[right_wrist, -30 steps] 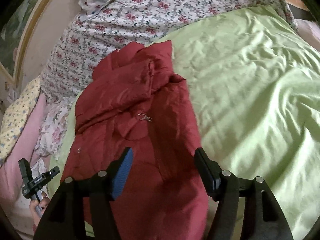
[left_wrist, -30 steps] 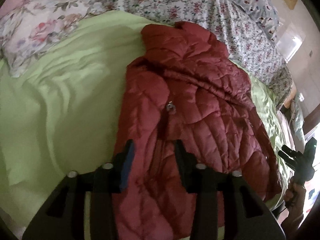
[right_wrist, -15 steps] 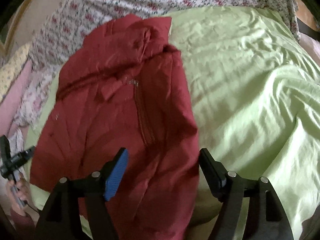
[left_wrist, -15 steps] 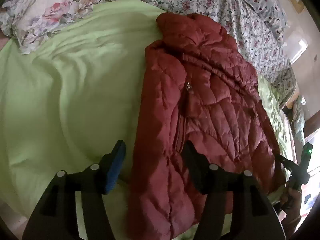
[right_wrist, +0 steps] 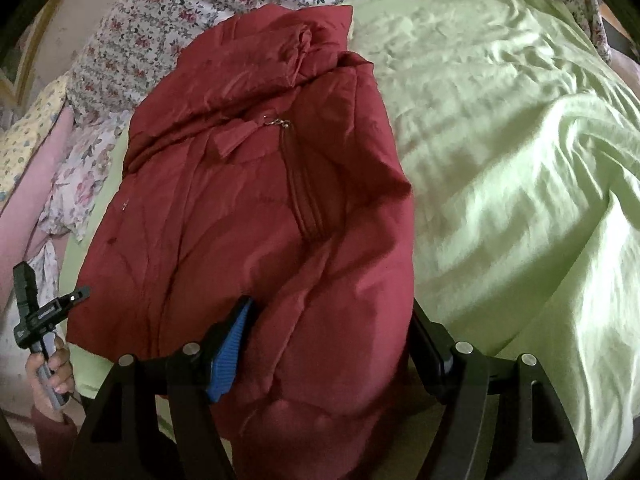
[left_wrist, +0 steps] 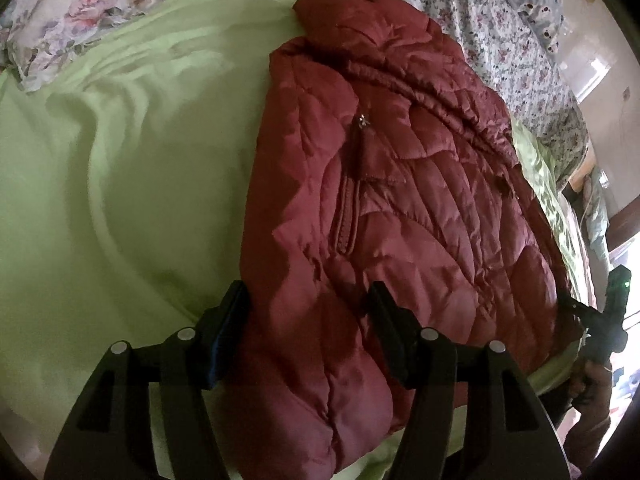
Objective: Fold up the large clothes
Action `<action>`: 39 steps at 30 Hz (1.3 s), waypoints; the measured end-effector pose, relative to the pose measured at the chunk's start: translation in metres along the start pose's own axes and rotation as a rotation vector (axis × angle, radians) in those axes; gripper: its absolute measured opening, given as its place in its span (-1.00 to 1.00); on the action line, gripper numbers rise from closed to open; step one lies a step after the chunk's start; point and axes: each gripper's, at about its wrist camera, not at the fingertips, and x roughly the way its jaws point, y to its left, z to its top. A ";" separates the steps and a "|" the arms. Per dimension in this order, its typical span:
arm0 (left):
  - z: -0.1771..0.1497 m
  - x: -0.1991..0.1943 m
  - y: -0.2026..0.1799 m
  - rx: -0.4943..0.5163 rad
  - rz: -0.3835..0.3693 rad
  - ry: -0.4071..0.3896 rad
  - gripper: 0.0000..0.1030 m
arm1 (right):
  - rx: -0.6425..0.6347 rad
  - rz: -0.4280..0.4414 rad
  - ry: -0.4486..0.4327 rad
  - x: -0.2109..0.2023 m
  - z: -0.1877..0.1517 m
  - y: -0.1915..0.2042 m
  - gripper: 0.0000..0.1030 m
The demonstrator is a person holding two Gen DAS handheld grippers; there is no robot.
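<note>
A dark red quilted jacket (left_wrist: 400, 208) lies flat on a light green sheet (left_wrist: 132, 184), zip pull near its middle. In the left wrist view my left gripper (left_wrist: 306, 312) stands open low over the jacket's near hem, straddling its left edge, with fabric between the fingers. In the right wrist view the same jacket (right_wrist: 248, 208) fills the centre. My right gripper (right_wrist: 332, 328) is open astride its right edge. Its blue-padded finger (right_wrist: 230, 344) rests on the fabric and the jacket's edge partly hides the other finger.
The green sheet (right_wrist: 500, 168) spreads wide beside the jacket. Floral bedding (left_wrist: 500, 20) and a floral pillow (left_wrist: 80, 12) lie behind. A hand (right_wrist: 52, 372) holds the other gripper at the jacket's far corner, close to the bed's edge.
Both grippers have come down closer to the jacket's near hem and their jaws stand wider. The left one now straddles the jacket's edge instead of its middle.
</note>
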 end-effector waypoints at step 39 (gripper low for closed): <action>-0.017 -0.030 -0.024 0.144 -0.090 -0.039 -0.71 | -0.073 0.183 -0.040 -0.037 -0.011 0.015 -0.51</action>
